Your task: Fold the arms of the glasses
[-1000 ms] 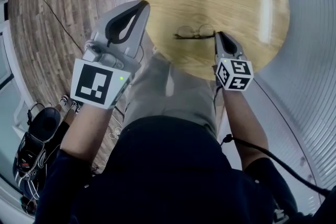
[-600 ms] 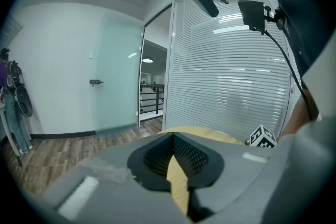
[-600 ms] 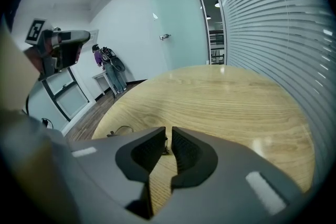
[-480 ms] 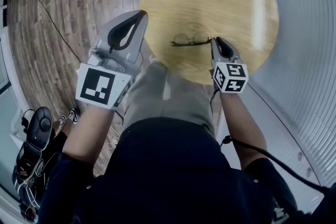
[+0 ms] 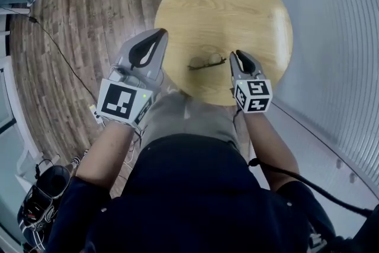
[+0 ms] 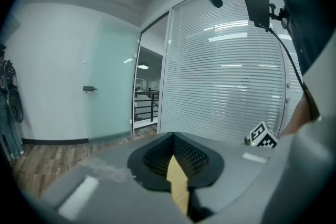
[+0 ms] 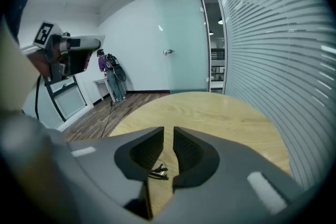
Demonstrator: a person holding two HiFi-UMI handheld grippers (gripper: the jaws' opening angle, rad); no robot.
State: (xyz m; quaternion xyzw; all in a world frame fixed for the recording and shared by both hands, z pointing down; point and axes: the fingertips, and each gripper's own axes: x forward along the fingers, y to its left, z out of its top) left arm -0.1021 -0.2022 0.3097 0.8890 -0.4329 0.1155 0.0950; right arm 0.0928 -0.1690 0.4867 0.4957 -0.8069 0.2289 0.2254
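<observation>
Lying on the round wooden surface [image 5: 225,3] toward its 7 o'clock edge, the glasses [image 5: 207,61] are a small dark shape, too small to show how their arms sit. The right tongs [image 5: 237,54] sit at 3 o'clock of the glasses, close by but not touching. Their jaws are a narrow slit apart with nothing between them. In the right gripper view the glasses [image 7: 159,171] show on the surface [image 7: 210,113] below the right tongs [image 7: 168,134]. The left tongs [image 5: 161,32] are closed and empty, their tips at the surface's 9 o'clock rim. In their own view, the left tongs [image 6: 172,136] aim out at window blinds. Both forearms reach toward 12 o'clock from the torso.
</observation>
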